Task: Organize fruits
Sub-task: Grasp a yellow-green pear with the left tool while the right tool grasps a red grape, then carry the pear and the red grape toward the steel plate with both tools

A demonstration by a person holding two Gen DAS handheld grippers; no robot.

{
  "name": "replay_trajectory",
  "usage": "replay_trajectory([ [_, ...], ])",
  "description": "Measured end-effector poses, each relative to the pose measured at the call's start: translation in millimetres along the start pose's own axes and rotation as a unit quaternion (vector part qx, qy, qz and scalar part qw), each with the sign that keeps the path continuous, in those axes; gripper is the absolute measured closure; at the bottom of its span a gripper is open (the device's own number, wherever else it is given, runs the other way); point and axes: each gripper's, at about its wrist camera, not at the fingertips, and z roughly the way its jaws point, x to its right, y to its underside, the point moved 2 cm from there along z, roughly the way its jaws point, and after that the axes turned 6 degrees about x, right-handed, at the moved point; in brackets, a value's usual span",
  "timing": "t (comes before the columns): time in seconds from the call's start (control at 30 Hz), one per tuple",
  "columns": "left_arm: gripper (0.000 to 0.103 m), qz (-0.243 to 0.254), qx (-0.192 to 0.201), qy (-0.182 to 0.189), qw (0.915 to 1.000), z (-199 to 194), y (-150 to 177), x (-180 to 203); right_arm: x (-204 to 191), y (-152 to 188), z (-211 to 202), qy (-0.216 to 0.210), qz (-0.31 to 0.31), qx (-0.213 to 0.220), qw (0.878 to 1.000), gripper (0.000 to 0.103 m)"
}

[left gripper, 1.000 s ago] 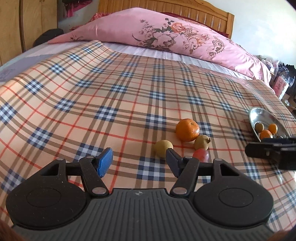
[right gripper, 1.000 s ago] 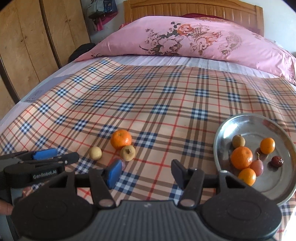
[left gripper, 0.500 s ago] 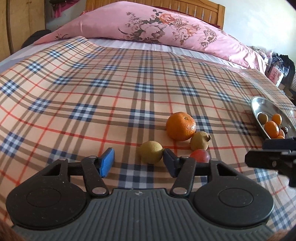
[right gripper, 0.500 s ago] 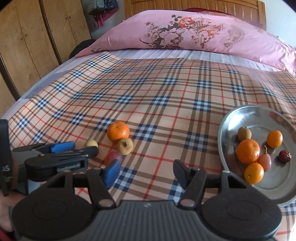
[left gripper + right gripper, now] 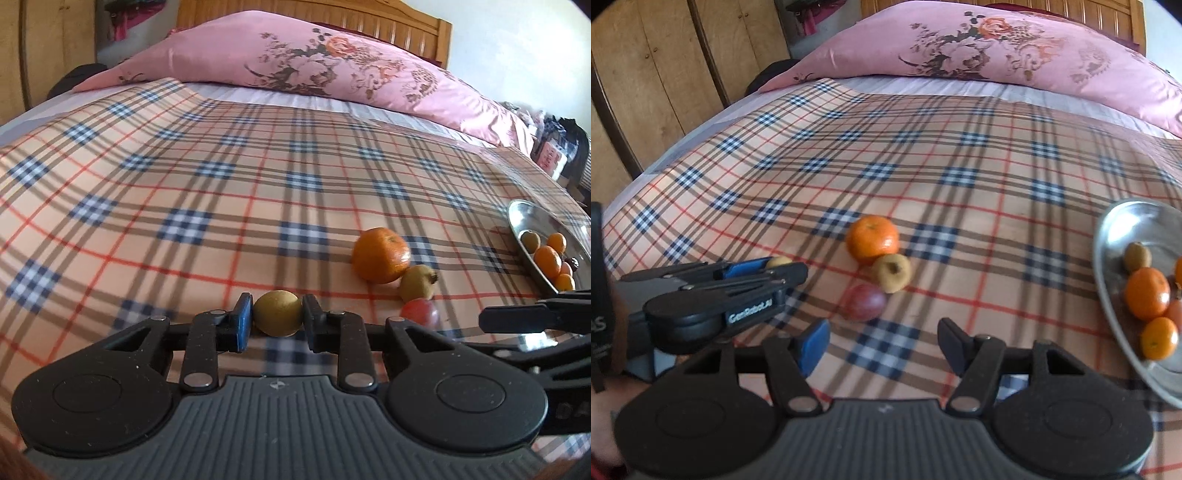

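My left gripper (image 5: 277,316) is shut on a small yellow-green fruit (image 5: 277,313) that rests on the plaid bedspread (image 5: 184,184); both pads press its sides. To its right lie an orange (image 5: 380,254), a tan fruit (image 5: 417,282) and a red fruit (image 5: 421,312). In the right wrist view my right gripper (image 5: 882,341) stands open over the spread, nothing between its fingers, just short of the red fruit (image 5: 865,302). The tan fruit (image 5: 891,272) and orange (image 5: 873,236) lie beyond it. My left gripper (image 5: 783,267) is at left, holding the yellow fruit (image 5: 778,261).
A steel plate (image 5: 1115,229) with several oranges and small fruits sits at the right, also seen edge-on as the steel plate (image 5: 517,225). A pink floral pillow (image 5: 332,62) and wooden headboard lie beyond. A wooden wardrobe (image 5: 665,74) stands left of the bed.
My left gripper moved up to the yellow-green fruit and closed on it. My right gripper came lower and closer to the loose fruits, jaws still apart.
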Motion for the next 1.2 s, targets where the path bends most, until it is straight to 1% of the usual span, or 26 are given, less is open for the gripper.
replay_trajectory([
  [0.13,0.072,-0.010,0.004,-0.009,0.9999,-8.5,1.7,-11.6,-9.3,-1.8,14.4,0.001,0.006,0.000,1.000,0.039],
  [0.27,0.072,-0.021,0.007,-0.011,0.9997,-13.5,1.8,-20.6,-16.3,-2.6,26.6,0.017,0.004,0.008,1.000,0.041],
  [0.3,0.072,-0.022,0.008,-0.012,0.9997,-14.8,2.2,-21.9,-17.5,-2.4,28.1,0.020,0.001,0.012,1.000,0.043],
  [0.33,0.072,-0.023,0.009,-0.013,0.9996,-16.0,2.2,-22.6,-19.1,-2.4,29.6,0.024,-0.004,0.014,1.000,0.053],
  [0.4,0.072,-0.026,0.011,-0.008,0.9996,-17.9,2.5,-22.7,-22.0,-2.1,31.0,0.028,-0.017,0.017,0.999,0.067],
  [0.43,0.072,-0.027,0.010,-0.006,0.9996,-18.6,2.8,-22.1,-22.1,-1.8,30.9,0.031,-0.022,0.018,0.999,0.073],
  [0.5,0.072,-0.027,0.010,-0.005,0.9996,-22.0,4.1,-21.8,-20.0,-1.6,29.5,0.034,-0.023,0.019,0.999,0.079],
  [0.73,0.072,-0.024,0.012,0.000,0.9996,-33.3,6.4,-14.0,-12.8,-0.5,18.3,0.040,-0.018,0.024,0.999,0.079],
  [1.2,0.072,-0.003,0.020,0.013,0.9997,-63.8,-2.2,27.6,4.1,-1.3,-49.1,0.047,-0.005,0.075,0.996,0.079],
])
